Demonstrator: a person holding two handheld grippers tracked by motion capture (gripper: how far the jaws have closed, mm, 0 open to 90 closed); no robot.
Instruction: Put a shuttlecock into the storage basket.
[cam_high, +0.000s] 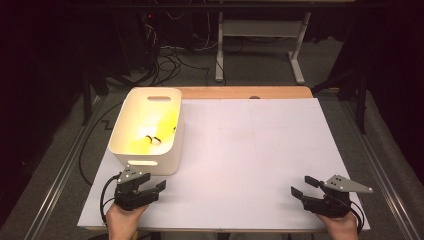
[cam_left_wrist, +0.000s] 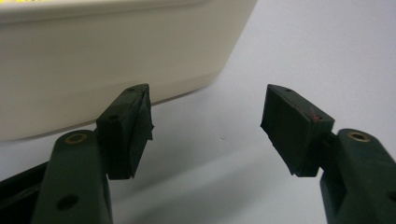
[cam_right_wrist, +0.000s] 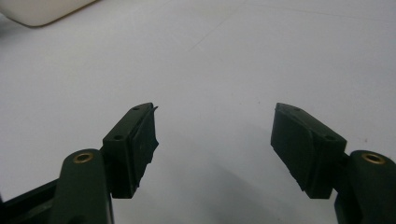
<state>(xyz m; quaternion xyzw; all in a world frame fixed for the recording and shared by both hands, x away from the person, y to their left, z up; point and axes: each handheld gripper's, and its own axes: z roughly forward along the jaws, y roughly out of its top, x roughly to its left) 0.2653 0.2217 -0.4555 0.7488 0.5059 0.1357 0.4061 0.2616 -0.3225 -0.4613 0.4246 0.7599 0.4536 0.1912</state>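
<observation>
Dark floor and tangled cables surround the white table (cam_high: 250, 150), and from where I sit both grippers rest at its near edge. My left gripper (cam_high: 150, 188) has its jaws spread wide with nothing between them; in the left gripper view its pads (cam_left_wrist: 135, 133) frame bare tabletop, with the cream bin (cam_high: 146, 127) just ahead and to the left of them, its near wall close but not touching. Inside that bin I can make out yellow pieces (cam_high: 155, 131) lying near the middle, with something small and dark-and-white among them; their exact shape is too washed out to tell. My right gripper (cam_high: 306, 186) sits well apart at the far right, jaws likewise parted and empty. I judge the left hand is the nearer one: the bin's long axis runs away from me, so I would have to lift over the near rim and come down from above.
</observation>
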